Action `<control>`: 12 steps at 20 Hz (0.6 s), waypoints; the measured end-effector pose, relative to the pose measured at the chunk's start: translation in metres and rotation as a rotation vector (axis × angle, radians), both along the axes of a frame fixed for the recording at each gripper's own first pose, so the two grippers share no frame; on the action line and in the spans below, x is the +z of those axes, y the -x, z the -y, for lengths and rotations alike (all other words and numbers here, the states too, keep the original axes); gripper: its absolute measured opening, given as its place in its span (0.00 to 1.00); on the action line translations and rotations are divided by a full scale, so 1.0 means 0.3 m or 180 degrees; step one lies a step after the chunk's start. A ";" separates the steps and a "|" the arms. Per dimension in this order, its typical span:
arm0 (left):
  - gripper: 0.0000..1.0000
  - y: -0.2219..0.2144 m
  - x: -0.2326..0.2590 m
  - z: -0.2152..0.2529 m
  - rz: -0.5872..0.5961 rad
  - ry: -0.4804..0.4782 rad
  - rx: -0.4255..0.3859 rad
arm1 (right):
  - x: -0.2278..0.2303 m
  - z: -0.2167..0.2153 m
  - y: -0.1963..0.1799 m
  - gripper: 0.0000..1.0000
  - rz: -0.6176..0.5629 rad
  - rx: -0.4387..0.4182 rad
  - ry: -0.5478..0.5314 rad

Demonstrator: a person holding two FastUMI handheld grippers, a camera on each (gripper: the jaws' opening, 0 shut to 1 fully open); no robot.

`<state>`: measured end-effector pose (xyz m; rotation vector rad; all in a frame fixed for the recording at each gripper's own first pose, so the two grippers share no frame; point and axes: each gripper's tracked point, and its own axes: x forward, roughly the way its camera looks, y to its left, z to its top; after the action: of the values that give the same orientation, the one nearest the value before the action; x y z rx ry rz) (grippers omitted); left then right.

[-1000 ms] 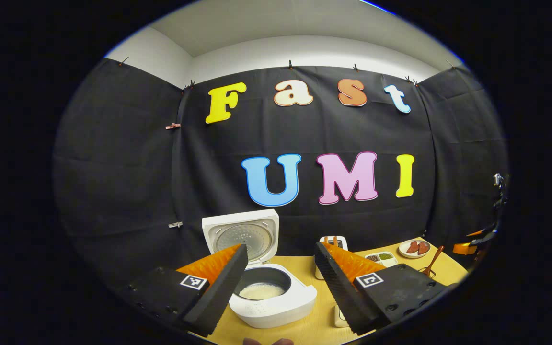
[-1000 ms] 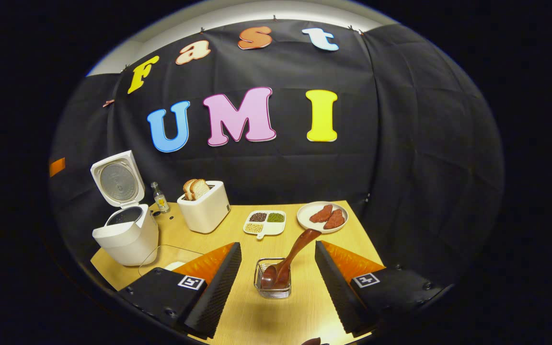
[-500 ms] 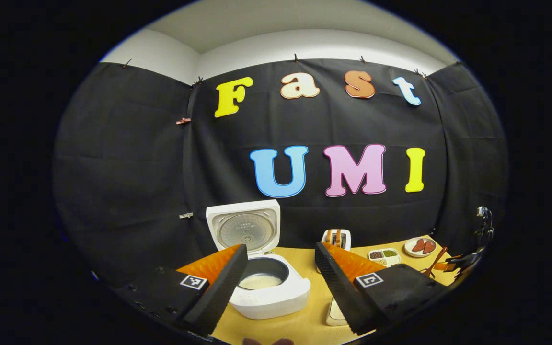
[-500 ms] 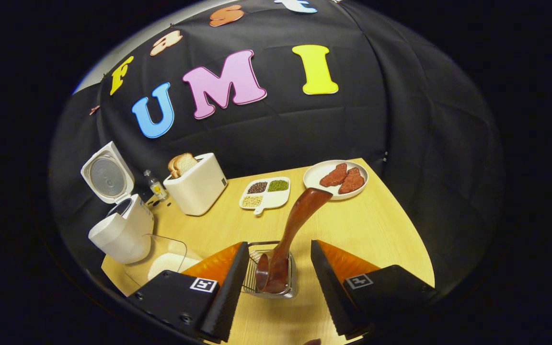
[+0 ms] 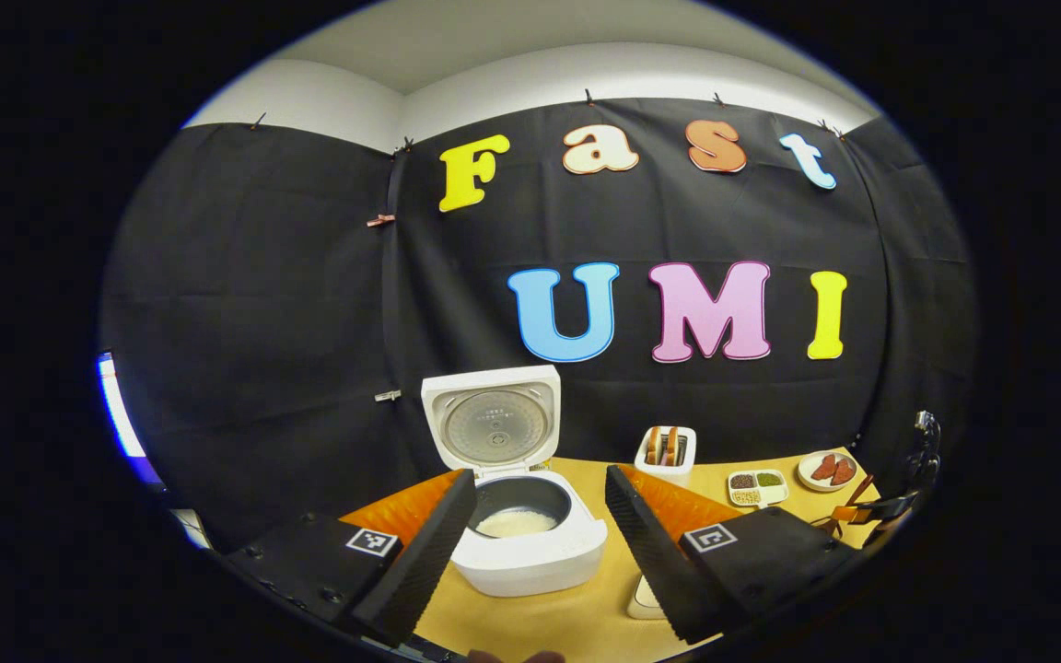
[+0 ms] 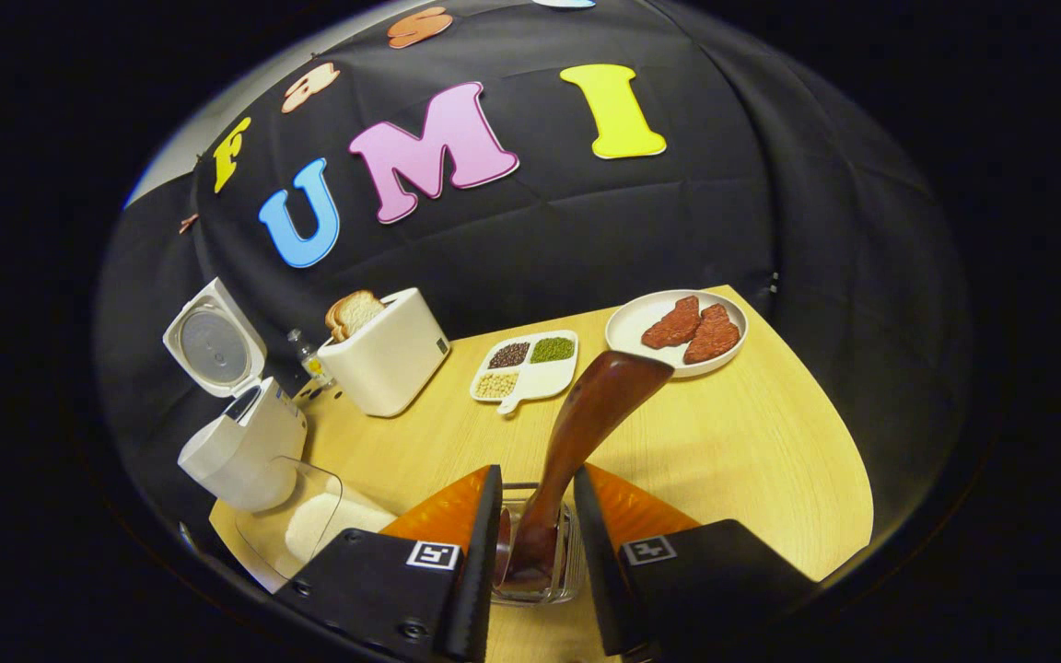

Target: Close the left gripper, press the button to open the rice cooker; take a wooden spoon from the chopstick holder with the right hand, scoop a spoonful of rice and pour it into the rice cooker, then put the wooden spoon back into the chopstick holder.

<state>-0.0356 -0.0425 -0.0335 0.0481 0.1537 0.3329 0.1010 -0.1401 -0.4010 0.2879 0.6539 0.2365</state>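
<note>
The left gripper (image 5: 540, 543) hangs above the near edge of the tabletop (image 5: 586, 626) with its fingers wide apart and nothing between them. Past them the rice cooker (image 5: 530, 548) stands with its lid (image 5: 492, 421) upright and open; white rice lies in the dark inner pot.

In the right gripper view, the right gripper (image 6: 535, 552) sits low over the wire chopstick holder (image 6: 535, 562), its 2 fingers narrowed around the wooden spoon (image 6: 586, 428). Whether both fingers touch the spoon I cannot tell. The spoon stands in the holder and leans up and to the right, its broad end toward a plate (image 6: 676, 324) with 2 red pieces.

A clear rice container (image 6: 309, 525) sits left of the holder, beside the cooker. Farther back stand a toaster (image 6: 388, 354) with bread and a 4-part dish (image 6: 526, 368) of grains.
</note>
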 end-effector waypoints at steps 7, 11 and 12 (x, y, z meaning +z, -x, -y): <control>0.97 0.028 -0.011 -0.024 -0.0029 0.0048 0.0122 | 0.043 -0.011 0.039 0.14 0.0132 0.0037 -0.0152; 0.97 0.031 -0.005 -0.029 -0.0020 0.0048 0.0127 | 0.050 0.005 0.033 0.11 0.0054 -0.0015 -0.0323; 0.97 0.036 -0.009 -0.028 -0.0016 0.0050 0.0117 | 0.079 0.019 0.023 0.11 0.0092 -0.0076 -0.0378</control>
<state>-0.0463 -0.0342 -0.0362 0.0305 0.1622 0.3682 0.0943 -0.1457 -0.3772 0.4052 0.6086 0.2566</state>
